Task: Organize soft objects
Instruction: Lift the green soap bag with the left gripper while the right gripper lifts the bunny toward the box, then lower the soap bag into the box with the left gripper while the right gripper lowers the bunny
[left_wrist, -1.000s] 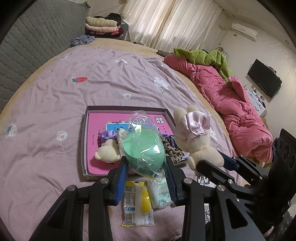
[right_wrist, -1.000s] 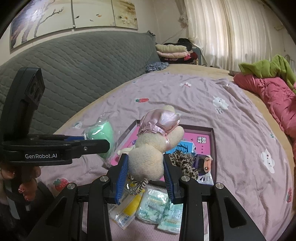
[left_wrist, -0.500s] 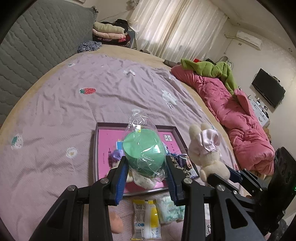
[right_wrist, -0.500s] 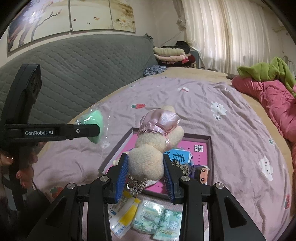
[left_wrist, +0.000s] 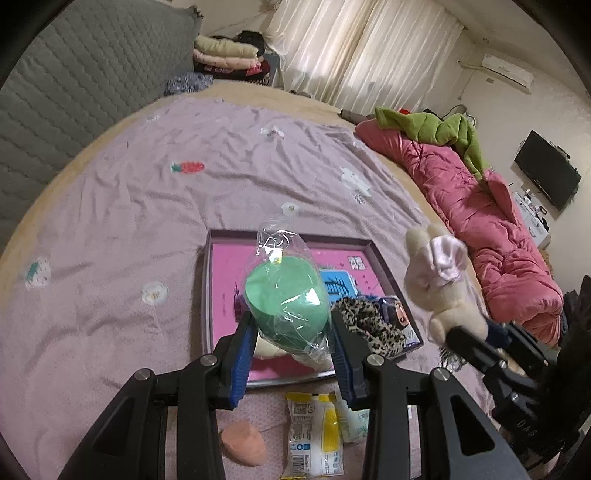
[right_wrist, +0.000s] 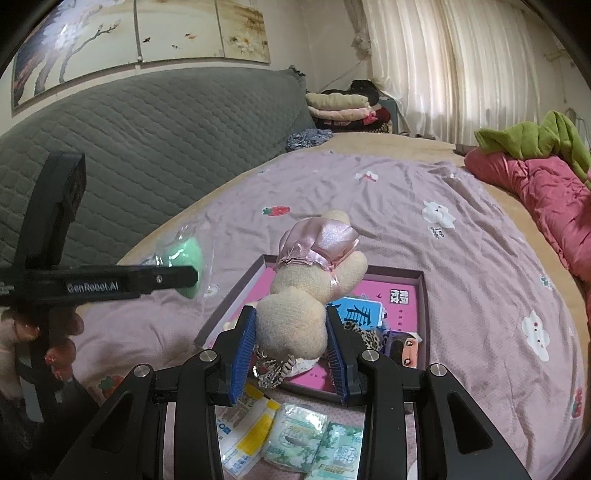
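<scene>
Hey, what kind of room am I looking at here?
Most likely a bedroom: a wide bed under a lilac printed sheet, a grey quilted headboard, a rumpled pink quilt and folded clothes stacked by the cream curtains.

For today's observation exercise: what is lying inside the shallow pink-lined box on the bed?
Inside the box lie a leopard-print fabric piece, a small doll face and a pale plush, part hidden by the held green bagged item. The held plush rabbit covers more.

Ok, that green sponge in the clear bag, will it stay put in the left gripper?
Probably. The green sponge looks soft and light, wedged between the left gripper pads. Its clear bag looks glossy, so it may slide; the loose top likely flops.
</scene>
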